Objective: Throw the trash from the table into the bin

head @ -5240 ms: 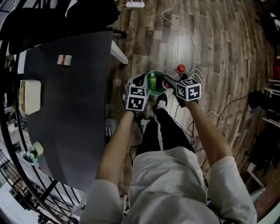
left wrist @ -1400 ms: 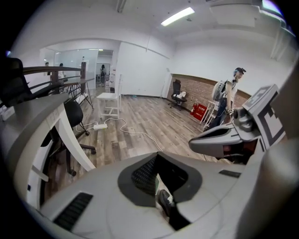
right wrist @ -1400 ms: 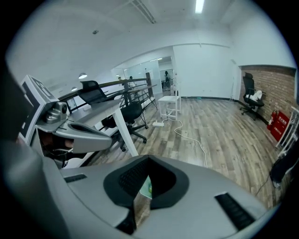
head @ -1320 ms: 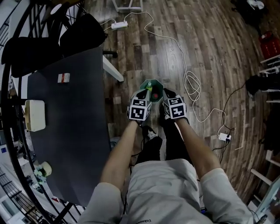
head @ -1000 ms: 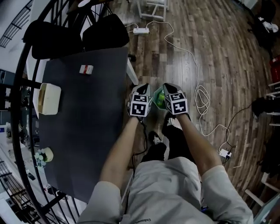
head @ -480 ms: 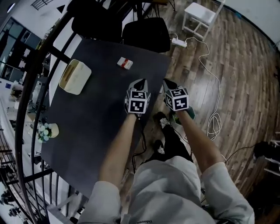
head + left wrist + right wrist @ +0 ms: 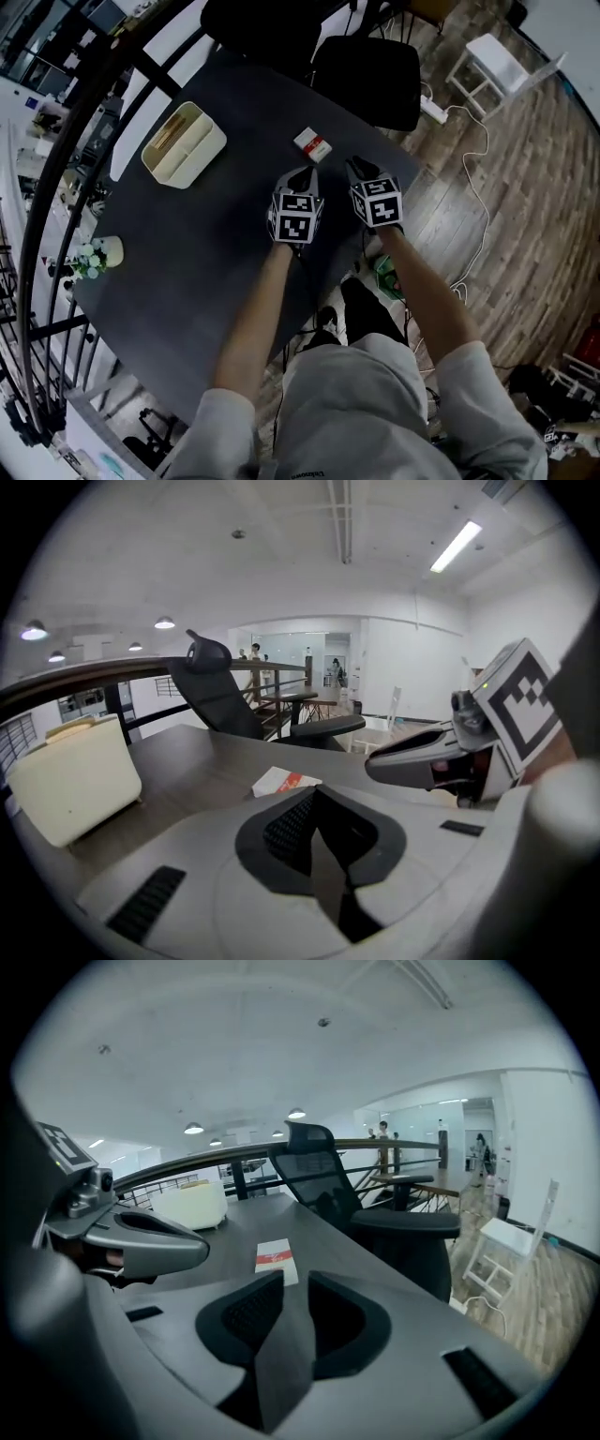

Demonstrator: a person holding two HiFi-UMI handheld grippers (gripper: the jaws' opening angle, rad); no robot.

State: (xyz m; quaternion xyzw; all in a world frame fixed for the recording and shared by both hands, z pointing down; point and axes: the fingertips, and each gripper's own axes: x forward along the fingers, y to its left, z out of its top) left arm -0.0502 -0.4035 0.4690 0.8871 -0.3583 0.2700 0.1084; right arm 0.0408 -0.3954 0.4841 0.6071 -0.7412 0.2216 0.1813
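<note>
**Both grippers over the table, packet just ahead**

Our left gripper (image 7: 302,174) has its fingers closed on nothing. Our right gripper (image 7: 357,167) has just been opening, with a narrow, empty gap. The red-and-white packet (image 7: 313,145) lies on the dark table (image 7: 187,244), near the left gripper at twelve o'clock. A cream box (image 7: 184,145) sits at nine o'clock from the packet.

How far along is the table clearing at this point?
Done: unclear; the green bin is mostly hidden under the right arm. In hand: nothing. The left gripper is shut and empty; on the right gripper the jaws have just been opening, nothing between them. Left: a red-and-white box on the table just ahead of both grippers, and a cream container to its left.
</note>
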